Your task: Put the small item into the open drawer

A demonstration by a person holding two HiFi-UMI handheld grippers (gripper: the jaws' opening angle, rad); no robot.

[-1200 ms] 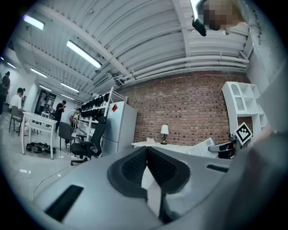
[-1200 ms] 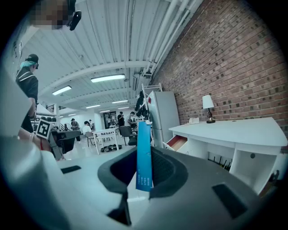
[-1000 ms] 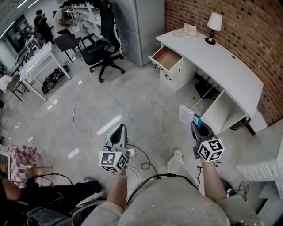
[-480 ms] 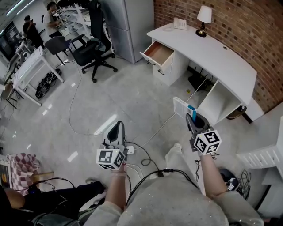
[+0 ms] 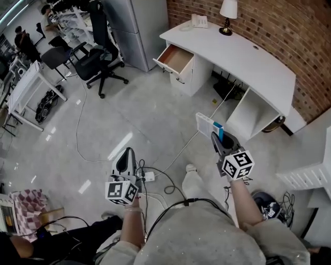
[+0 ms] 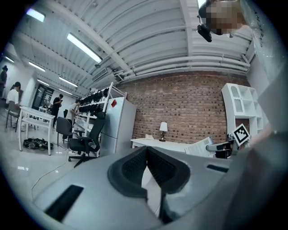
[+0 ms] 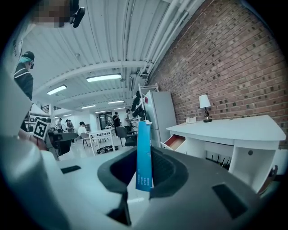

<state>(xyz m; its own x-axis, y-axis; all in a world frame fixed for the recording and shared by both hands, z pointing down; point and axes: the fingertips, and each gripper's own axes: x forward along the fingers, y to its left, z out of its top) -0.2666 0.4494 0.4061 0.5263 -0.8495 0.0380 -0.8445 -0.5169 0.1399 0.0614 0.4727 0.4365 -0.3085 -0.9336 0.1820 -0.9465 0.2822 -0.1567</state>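
Out on the open floor, well apart from the white desk (image 5: 248, 62), the person stands with both tools held forward. The right tongs (image 5: 215, 136) pinch the small pack (image 5: 208, 124), a thin blue-and-white carton, by its lower end. In the right gripper view it stands upright on edge between the pads, with most of its length past the tips. Held that way, I judge, the free end can go into the drawer first, and the pack can be let go without the tongs reaching far inside.

The left tongs (image 5: 125, 155) are pressed together with nothing between them, pointing level and lower-left of the other pair. They seem to have no part in this step and are simply held aside.

The open drawer (image 5: 175, 58) juts from the far-left end of the desk, and its wood-coloured inside looks bare as far as can be seen. The right gripper view shows it just right of the pack, so that tool points roughly toward it. A lamp (image 5: 226, 11) and a telephone (image 5: 199, 20) sit on the desk top beyond the drawer.

Between the person and the drawer lies floor crossed by a cable (image 5: 182, 149), a thing to step over. By my reading, the task is at the carrying stage, with the approach not yet made.
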